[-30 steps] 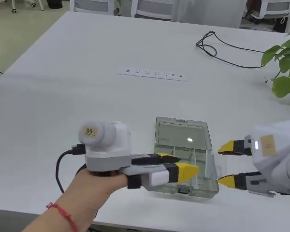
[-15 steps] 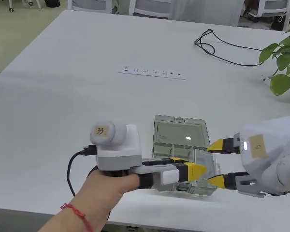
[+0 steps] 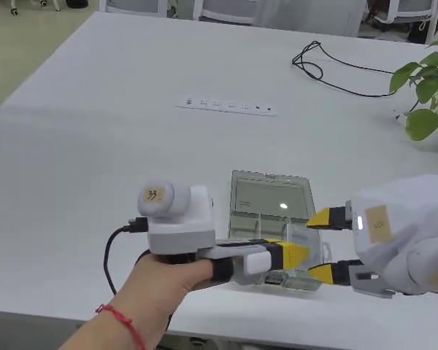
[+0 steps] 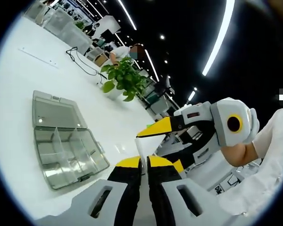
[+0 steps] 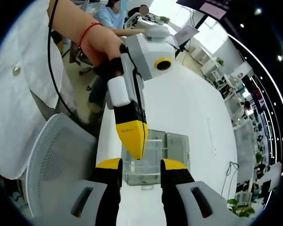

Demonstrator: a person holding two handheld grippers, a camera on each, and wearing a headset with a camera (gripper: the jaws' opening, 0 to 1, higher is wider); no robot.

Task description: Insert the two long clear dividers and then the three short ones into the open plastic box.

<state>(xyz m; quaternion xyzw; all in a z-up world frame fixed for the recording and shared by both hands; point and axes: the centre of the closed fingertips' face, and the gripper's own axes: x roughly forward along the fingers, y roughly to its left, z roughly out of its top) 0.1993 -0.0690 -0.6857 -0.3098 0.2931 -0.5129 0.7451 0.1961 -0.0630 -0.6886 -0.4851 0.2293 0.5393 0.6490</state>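
the fingers of your left gripper (image 4: 144, 162) are pressing almost together on a thin clear divider (image 4: 138, 147), seen edge-on between the yellow tips, at the near edge of the open plastic box (image 3: 270, 197). the fingers of your right gripper (image 5: 141, 165) are standing wide apart, holding nothing, at the box's right side. since a second ago the right gripper has drawn in until its tips overlap the box's right edge. the box is lying near the front of a white table (image 3: 95, 131), lid flat behind it, dividers already standing inside. farther back, a white power strip (image 3: 226, 106) and a black cable (image 3: 328, 64) are lying; a green plant (image 3: 427, 87) is standing at the right, with office chairs (image 3: 226, 9) beyond.
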